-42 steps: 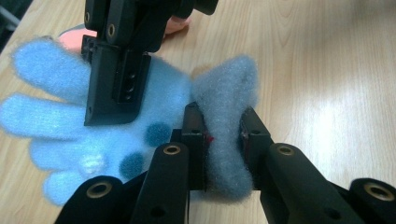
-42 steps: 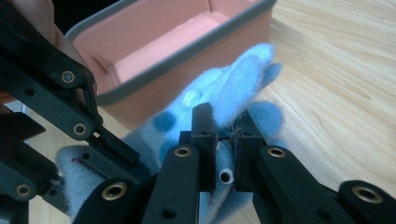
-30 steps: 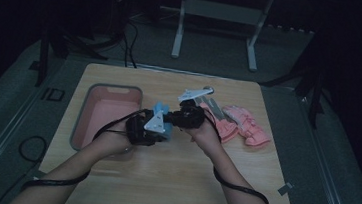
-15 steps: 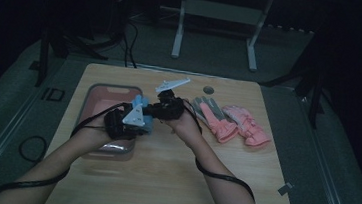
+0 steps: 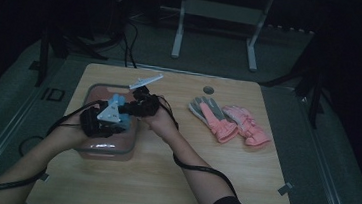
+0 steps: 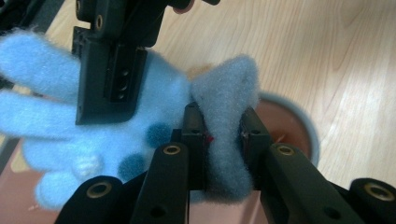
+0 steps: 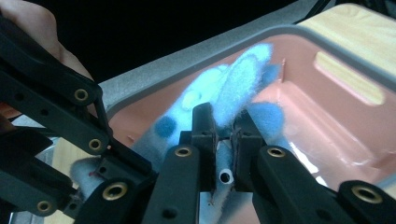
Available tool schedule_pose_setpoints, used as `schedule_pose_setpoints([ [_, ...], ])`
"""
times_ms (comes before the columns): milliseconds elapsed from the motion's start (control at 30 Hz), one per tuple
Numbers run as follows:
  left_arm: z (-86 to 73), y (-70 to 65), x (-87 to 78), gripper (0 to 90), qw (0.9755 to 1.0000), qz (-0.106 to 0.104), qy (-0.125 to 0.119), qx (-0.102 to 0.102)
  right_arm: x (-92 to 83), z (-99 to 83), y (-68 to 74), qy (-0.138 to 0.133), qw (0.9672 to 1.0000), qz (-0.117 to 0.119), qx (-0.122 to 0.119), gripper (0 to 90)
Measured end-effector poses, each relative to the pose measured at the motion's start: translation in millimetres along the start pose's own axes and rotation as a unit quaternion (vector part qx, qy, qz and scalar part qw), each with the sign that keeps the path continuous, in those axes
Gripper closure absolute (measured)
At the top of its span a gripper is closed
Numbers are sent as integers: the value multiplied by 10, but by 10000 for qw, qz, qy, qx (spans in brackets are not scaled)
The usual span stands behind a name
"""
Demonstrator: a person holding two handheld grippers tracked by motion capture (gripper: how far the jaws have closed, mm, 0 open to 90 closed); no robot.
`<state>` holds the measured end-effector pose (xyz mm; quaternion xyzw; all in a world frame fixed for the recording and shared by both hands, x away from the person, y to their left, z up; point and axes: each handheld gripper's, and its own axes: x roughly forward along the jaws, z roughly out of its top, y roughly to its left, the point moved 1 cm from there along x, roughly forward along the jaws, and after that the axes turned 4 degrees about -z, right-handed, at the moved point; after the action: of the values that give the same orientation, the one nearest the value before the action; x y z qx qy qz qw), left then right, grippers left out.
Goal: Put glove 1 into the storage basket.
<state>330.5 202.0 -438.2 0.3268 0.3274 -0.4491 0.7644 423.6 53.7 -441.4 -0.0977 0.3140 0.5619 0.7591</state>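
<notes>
A fluffy light-blue glove (image 6: 159,107) with darker blue dots hangs between both grippers over a pink bin (image 5: 95,146) at the table's left. My left gripper (image 6: 223,140) is shut on the glove's cuff end. My right gripper (image 7: 225,126) is shut on the glove's (image 7: 238,79) finger side, above the bin's (image 7: 336,126) inside. In the high view the two grippers (image 5: 117,116) meet over the bin, with the blue glove (image 5: 117,99) showing between them. The right gripper's black jaw also crosses the upper left of the left gripper view.
A pair of pink and grey gloves (image 5: 230,122) lies on the wooden table (image 5: 186,183) right of centre. A small round hole (image 5: 208,90) sits near the table's far edge. Table legs and cables stand on the floor behind.
Both grippers have carried the blue glove leftward from the table's middle to above the pink bin, uncovering the pink and grey gloves.
</notes>
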Motion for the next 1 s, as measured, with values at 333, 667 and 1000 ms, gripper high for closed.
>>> schedule_pose_setpoints([
  [333,-330,155,297,774,9991,-306,264,-129,447,-154,-130,370,9988,-17,314,830],
  [667,-424,221,553,770,9963,-590,550,-301,472,-170,-201,552,9963,-470,450,524],
  [1000,-411,243,614,561,9916,-709,757,-777,303,-236,-260,299,9965,-567,540,308],
])
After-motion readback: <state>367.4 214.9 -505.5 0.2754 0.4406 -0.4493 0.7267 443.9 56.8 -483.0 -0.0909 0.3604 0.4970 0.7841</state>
